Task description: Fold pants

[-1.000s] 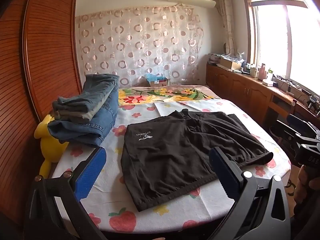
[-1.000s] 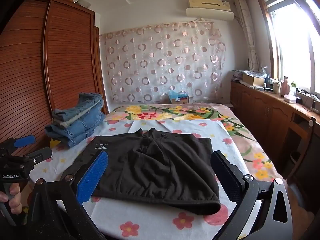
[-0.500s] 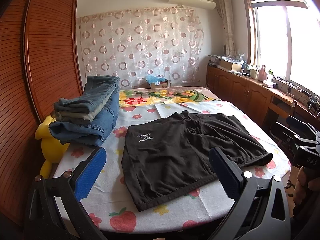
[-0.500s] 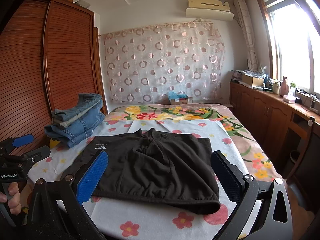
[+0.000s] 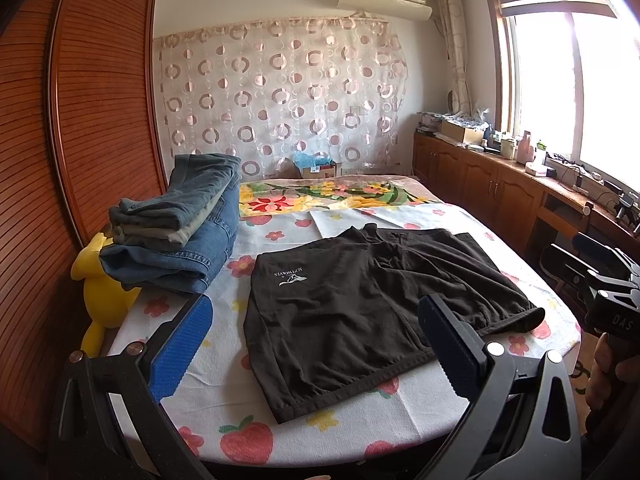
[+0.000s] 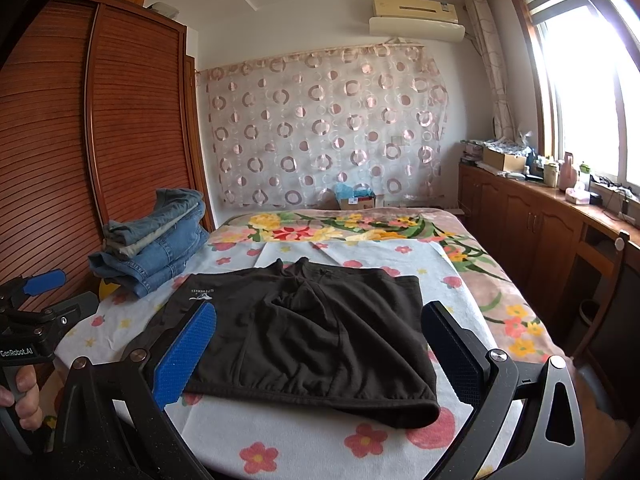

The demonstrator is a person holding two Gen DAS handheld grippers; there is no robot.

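At the bottom of each wrist view a gripper fills the foreground: the left gripper (image 5: 312, 344) and the right gripper (image 6: 318, 350), both with jaws spread wide and holding nothing. Just beyond them, in the middle of the frame, the black pants (image 5: 360, 312) lie flat on the flowered bed (image 5: 248, 432). Farther back at the left sits a stack of folded jeans (image 5: 180, 232), with a yellow plush toy (image 5: 102, 292) beside it. A circle-patterned curtain (image 5: 280, 92) hangs at the top centre.

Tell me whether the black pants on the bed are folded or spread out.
Spread out. The black pants lie flat on the bed, waistband nearest and printed logo showing, with both hand-held grippers open and clear of them.
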